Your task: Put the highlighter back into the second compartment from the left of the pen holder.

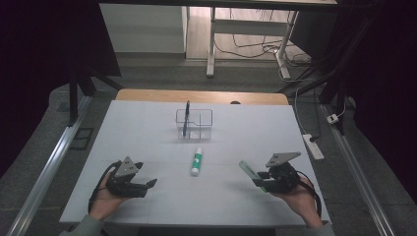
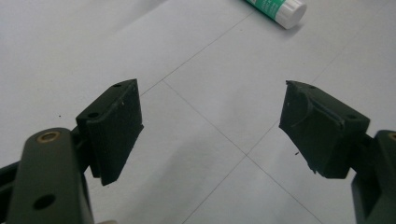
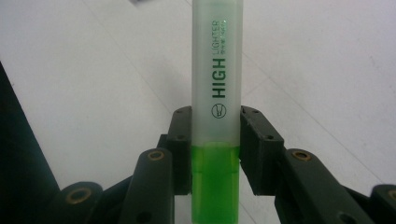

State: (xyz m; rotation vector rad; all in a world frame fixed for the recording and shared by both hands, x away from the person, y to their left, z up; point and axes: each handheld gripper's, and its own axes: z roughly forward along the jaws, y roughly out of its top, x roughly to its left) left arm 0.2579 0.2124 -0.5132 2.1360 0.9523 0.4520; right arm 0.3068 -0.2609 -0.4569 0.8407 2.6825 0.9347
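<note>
White table (image 1: 147, 128): highlighter (image 3: 216, 70) is clamped in right gripper (image 1: 260, 183); left gripper (image 2: 210, 126) is released. Highlighter should be kept upright and lowered into holder (image 1: 194, 124) at twelve o'clock.

Glue stick (image 1: 196, 162) lies on the table (image 1: 147, 132), before the wire rack (image 1: 194, 124).

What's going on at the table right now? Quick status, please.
Right gripper shut on highlighter, lifted off table. Left gripper open, holding nothing. Glue stick lies between highlighter and holder.
</note>
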